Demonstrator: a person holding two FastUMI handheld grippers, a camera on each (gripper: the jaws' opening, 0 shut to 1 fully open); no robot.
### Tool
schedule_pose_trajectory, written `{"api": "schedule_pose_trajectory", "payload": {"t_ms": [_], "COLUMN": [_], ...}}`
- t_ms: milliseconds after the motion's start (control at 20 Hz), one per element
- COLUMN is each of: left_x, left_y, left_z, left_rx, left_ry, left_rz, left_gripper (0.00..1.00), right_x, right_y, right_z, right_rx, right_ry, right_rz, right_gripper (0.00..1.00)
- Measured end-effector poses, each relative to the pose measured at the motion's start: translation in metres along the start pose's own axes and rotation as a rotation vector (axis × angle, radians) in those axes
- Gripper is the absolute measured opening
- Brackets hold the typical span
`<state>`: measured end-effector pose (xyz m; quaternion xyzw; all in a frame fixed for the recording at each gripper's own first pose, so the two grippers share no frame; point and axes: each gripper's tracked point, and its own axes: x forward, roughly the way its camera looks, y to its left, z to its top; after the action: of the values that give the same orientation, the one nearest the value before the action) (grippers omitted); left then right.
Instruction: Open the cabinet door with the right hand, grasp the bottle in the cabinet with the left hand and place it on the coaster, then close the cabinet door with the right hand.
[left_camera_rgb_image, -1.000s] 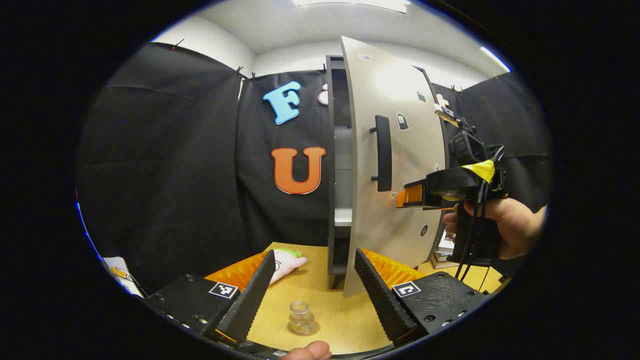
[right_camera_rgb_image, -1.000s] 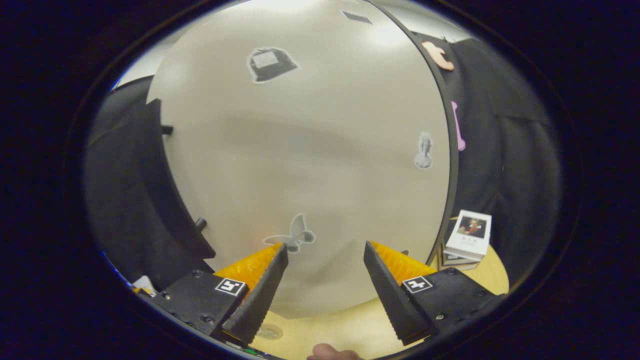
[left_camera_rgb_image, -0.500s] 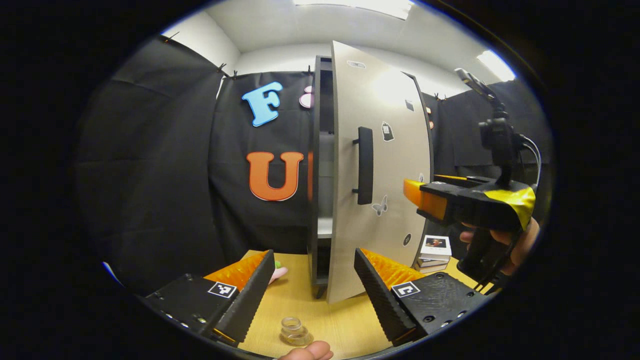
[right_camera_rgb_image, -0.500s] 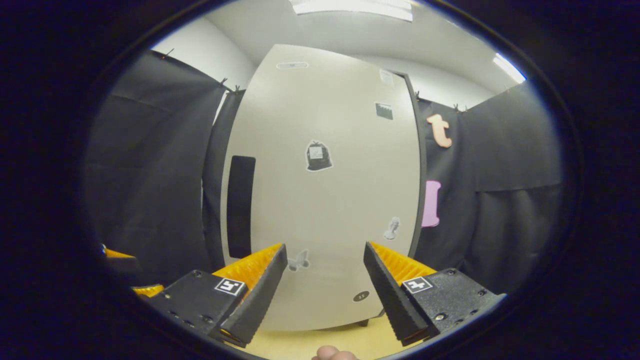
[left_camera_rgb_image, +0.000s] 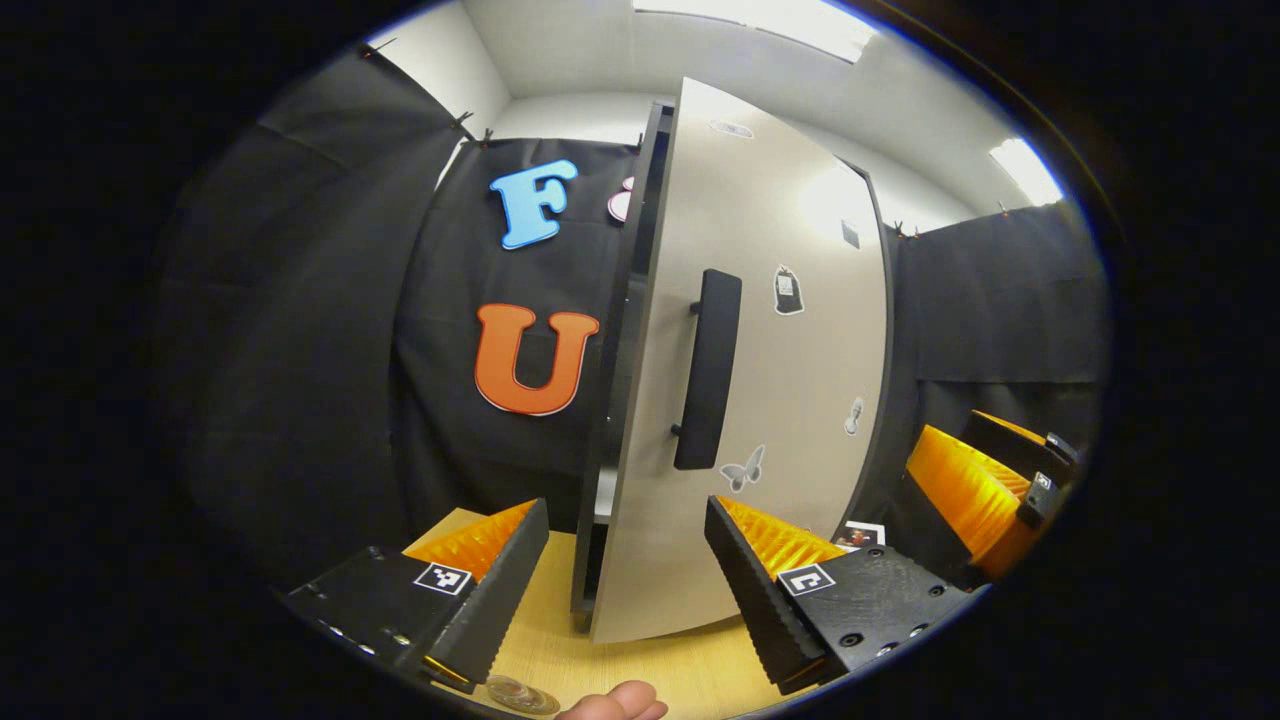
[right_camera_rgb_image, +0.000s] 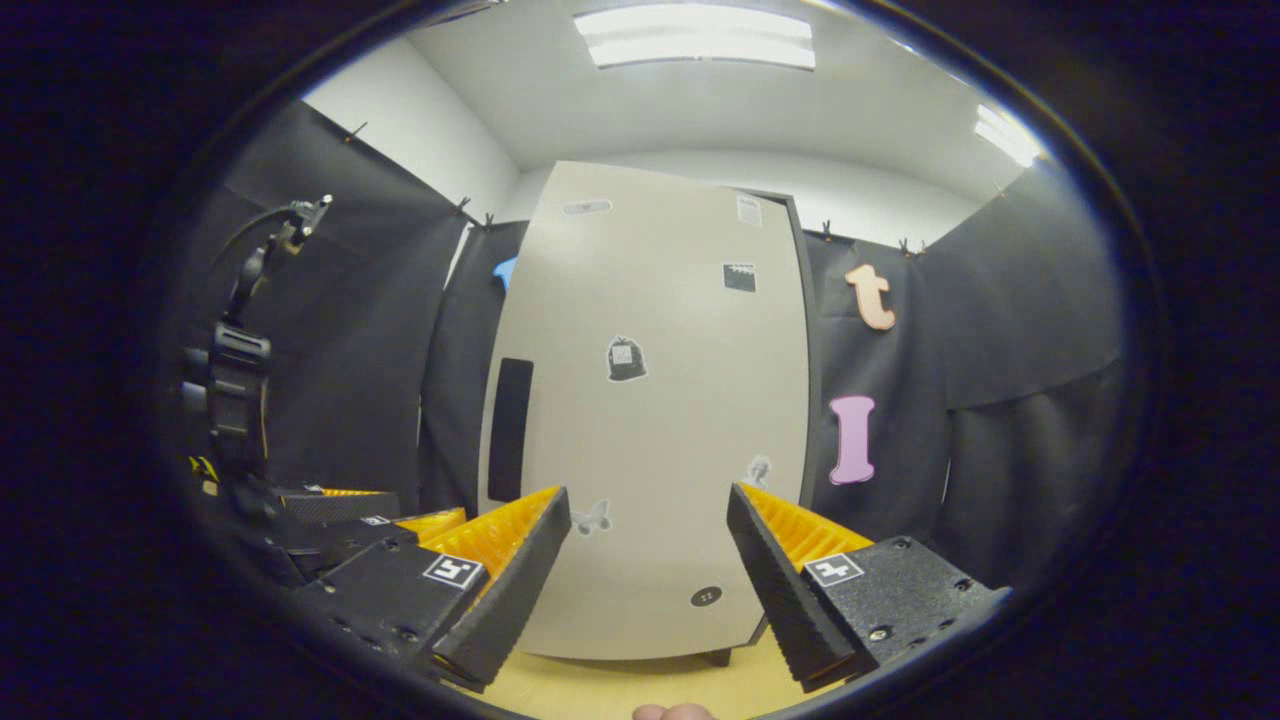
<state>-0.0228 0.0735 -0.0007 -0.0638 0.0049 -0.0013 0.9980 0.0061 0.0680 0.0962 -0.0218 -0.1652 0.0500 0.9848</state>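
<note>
1. Ribbed fingers of the left gripper (left_camera_rgb_image: 627, 570) stand spread with nothing between them, low over the worktop (left_camera_rgb_image: 650, 665); the right gripper (right_camera_rgb_image: 648, 560) is likewise spread and empty, apart from the cabinet door (right_camera_rgb_image: 650, 420).
2. I judge the closing step nearly done: in the left gripper view the door (left_camera_rgb_image: 770, 380) sits almost flush, a narrow dark gap along its handle-side edge.
3. To finish well, press flat with the right gripper near the handle (right_camera_rgb_image: 510, 415), pushing straight until the gap disappears, no slamming.
4. Keep the left gripper clear of that edge.
5. The cabinet's inside is hidden, so its contents cannot be told.
6. A glassy rim (left_camera_rgb_image: 520, 693) at the bottom edge may be the bottle; coaster unclear.
</note>
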Motion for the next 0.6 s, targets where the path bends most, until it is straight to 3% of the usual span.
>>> {"api": "schedule_pose_trajectory", "payload": {"t_ms": [250,450,600], "left_x": [-0.003,-0.003,0.003], "left_y": [-0.023,-0.022,-0.026], "left_z": [0.009,0.035,0.025], "left_rx": [-0.085,0.01,0.045], "left_ry": [-0.038,-0.148,-0.13], "left_rz": [0.002,0.053,0.065], "left_gripper": [0.95,0.95,0.95], "right_x": [0.027,0.043,0.043], "right_y": [-0.011,-0.008,-0.003], "right_z": [-0.025,-0.039,-0.053], "right_rx": [0.088,0.124,0.122], "right_ry": [0.107,0.158,0.207], "right_rz": [0.016,0.049,0.088], "right_gripper": [1.0,1.0,1.0]}}
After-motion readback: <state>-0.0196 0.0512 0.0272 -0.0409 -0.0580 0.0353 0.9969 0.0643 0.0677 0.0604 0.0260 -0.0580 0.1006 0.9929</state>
